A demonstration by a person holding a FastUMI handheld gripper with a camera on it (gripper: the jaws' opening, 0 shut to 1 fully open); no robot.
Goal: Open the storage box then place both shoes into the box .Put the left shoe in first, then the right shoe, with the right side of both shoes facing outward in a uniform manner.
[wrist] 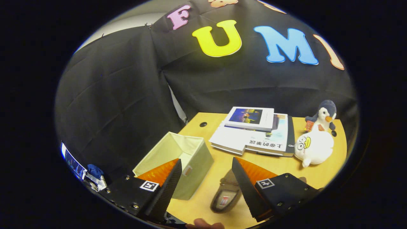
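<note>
A pale green fabric storage box (178, 159) stands open-topped on the wooden table (286, 165), partly behind the left finger. A brown slipper-like shoe (226, 194) lies on the table beside the box, between the fingers and close to the right one, its opening facing up. My gripper (206, 163) hovers above both with its fingers wide apart and nothing held between them. The box's inside looks bare as far as it shows. One shoe is visible.
A stack of books (254, 133) lies beyond the shoe. Two plush toys, a white one (314, 146) and a penguin (324, 117), sit at the table's far right. A fingertip (205, 224) shows under the gripper. Black cloth walls the booth.
</note>
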